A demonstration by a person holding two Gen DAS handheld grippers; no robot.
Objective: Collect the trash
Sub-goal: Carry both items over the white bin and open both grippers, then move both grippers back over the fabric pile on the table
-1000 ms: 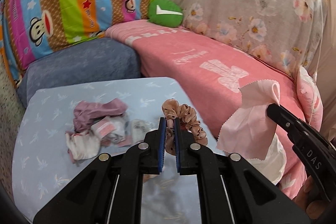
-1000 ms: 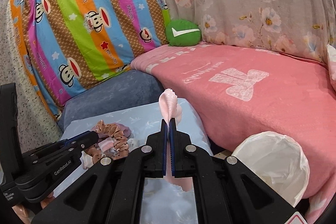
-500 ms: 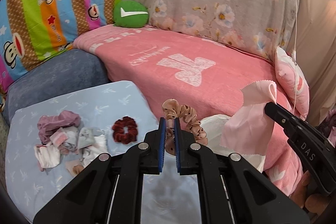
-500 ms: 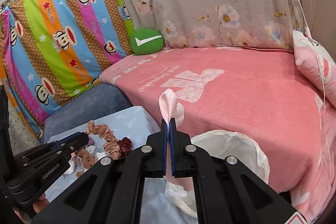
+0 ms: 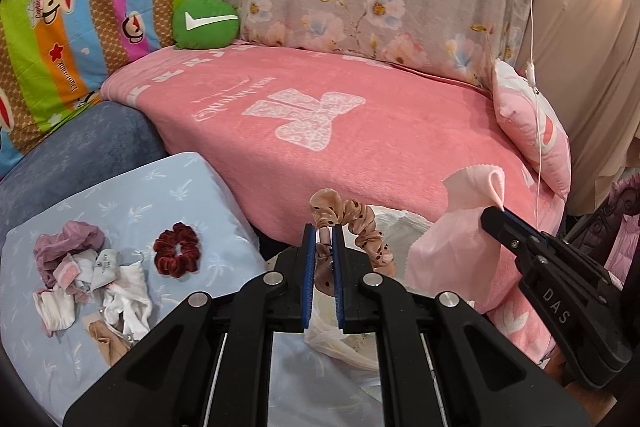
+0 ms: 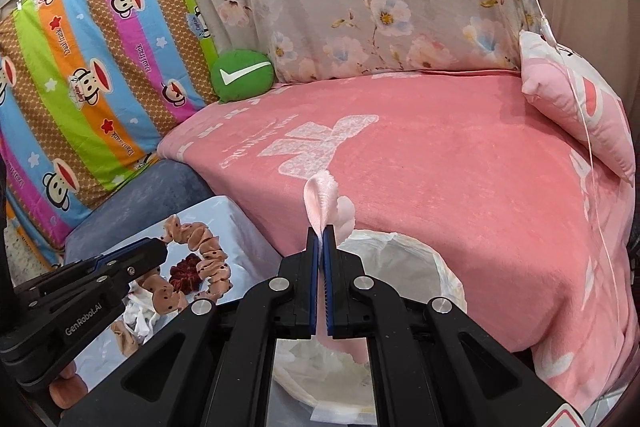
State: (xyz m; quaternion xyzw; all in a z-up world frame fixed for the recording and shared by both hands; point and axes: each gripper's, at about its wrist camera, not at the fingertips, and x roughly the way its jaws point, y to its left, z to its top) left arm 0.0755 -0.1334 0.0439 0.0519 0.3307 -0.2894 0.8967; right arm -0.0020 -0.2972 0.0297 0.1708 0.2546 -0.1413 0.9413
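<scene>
1. The left gripper [image 5: 323, 247] pinches a tan dotted scrunchie [image 5: 360, 227]; the loop flops out toward 2 o'clock.
2. The right gripper [image 6: 320, 251] is closed tight on a pink cloth [image 6: 324, 199]; most of it hangs down under the fingers.
3. The white bin bag [image 6: 408, 267] sits open just below both, at 6 o'clock.
4. Both things look light, soft and floppy; I think they will drop easily, though the cloth may catch on the rim.
5. A red scrunchie [image 5: 176, 254] and a rag pile [image 5: 88, 283] wait at 9 o'clock on the blue cushion [image 5: 192, 187]; pinch a fat fold.
</scene>
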